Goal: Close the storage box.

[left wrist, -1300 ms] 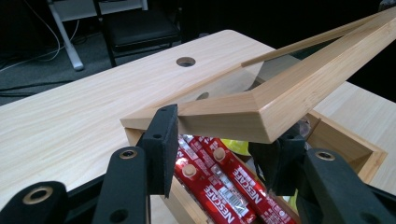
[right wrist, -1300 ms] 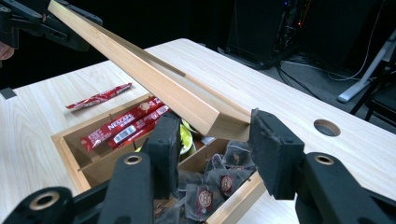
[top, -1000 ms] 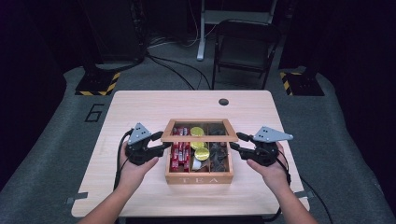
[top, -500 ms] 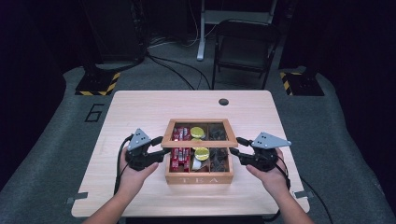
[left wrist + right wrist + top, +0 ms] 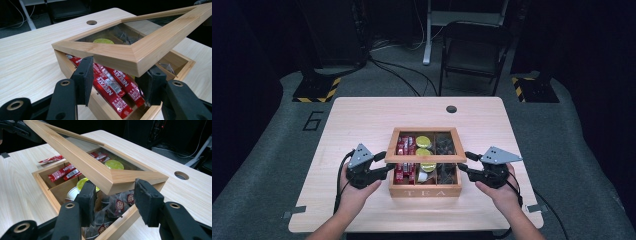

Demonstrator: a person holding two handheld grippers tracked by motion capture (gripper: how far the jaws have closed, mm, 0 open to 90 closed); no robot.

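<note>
Lid (image 5: 425, 158): wooden frame with a glass pane, hinged at the far edge of the tea box (image 5: 425, 190), front edge raised clear of the box front, tilted upward toward the near side.
Left gripper (image 5: 382, 163): at the left side of the tea box, jaws straddling the lid's left front corner (image 5: 136, 58); whether the pads (image 5: 85, 77) press on the wood cannot be told.
Right gripper (image 5: 466, 163): at the right side of the tea box, clenched on the lid's right front corner (image 5: 112, 181), one pad (image 5: 147, 200) on each face of the corner.
Tea box: on the near middle of the table (image 5: 362, 120), "TEA" on its front wall, three compartments open to view under the lid.
Red sticks (image 5: 113, 87): left compartment of the tea box, lying lengthwise.
Yellow-lidded capsules (image 5: 423, 142): middle compartment of the tea box.
Dark sachets (image 5: 117, 206): right compartment of the tea box.
Cable hole (image 5: 451, 109): in the table, beyond the far right corner of the tea box.
Chair (image 5: 472, 47): on the floor well beyond the tea box, past the table's far edge.
</note>
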